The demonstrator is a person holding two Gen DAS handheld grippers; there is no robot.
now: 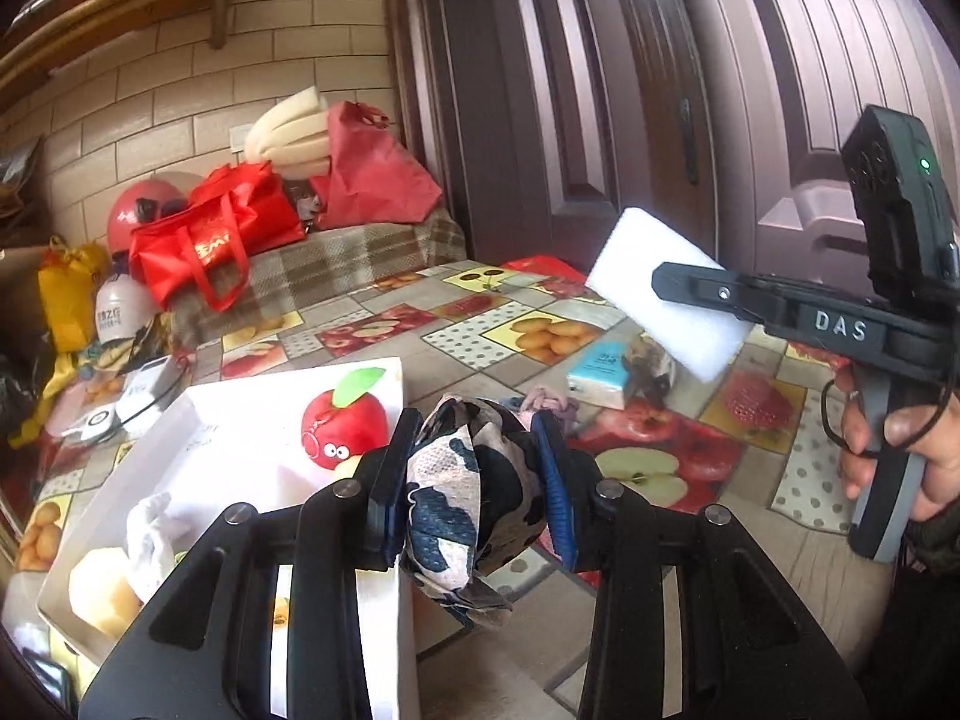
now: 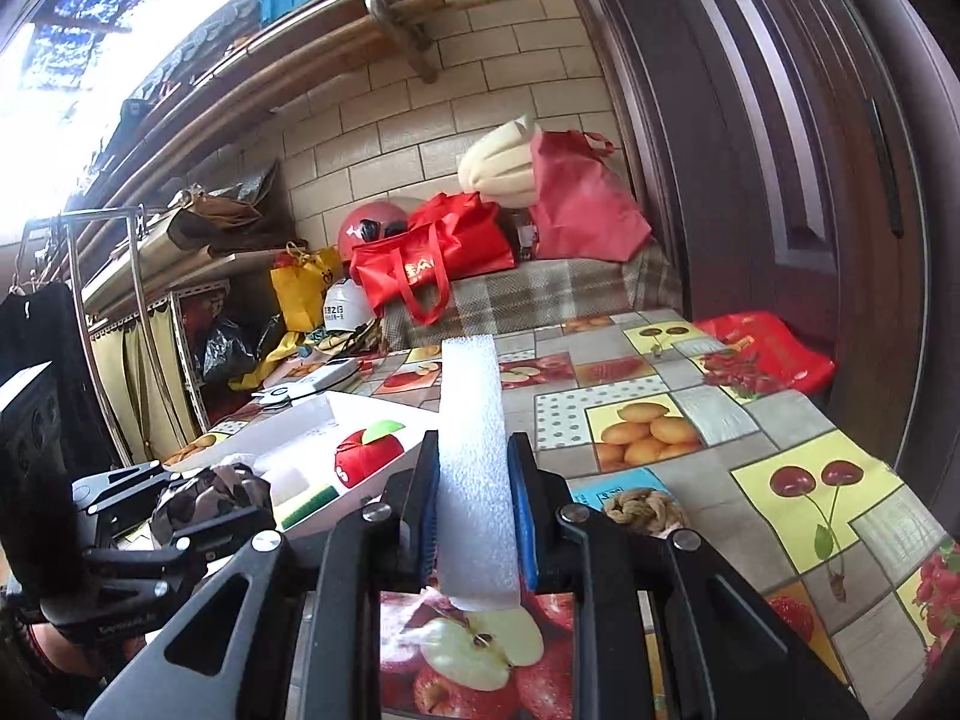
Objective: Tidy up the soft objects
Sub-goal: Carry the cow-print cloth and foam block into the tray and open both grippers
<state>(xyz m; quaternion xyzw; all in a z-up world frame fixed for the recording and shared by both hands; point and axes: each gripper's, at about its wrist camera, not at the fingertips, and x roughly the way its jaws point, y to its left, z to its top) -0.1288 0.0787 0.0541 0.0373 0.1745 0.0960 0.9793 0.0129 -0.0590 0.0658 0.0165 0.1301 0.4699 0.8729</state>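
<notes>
Black-and-white patterned cloth (image 1: 474,492), bunched up, pinched in the left gripper (image 1: 474,480) jaws, held above the tabletop (image 1: 480,330) beside the white tray's (image 1: 150,450) right edge. White foam block (image 2: 474,468) clamped upright in the right gripper (image 2: 474,516) jaws — off the tabletop, at 2 o'clock in the left wrist view. Tray holds a plush apple (image 1: 343,426) and a white rag (image 1: 153,534). Tissue pack (image 1: 600,372) at 1 o'clock, just beyond the cloth.

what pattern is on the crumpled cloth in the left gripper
Dark navy and black blotches on white, like cow print, on the crumpled cloth clamped in the left gripper; clearest in the left wrist view.
</notes>
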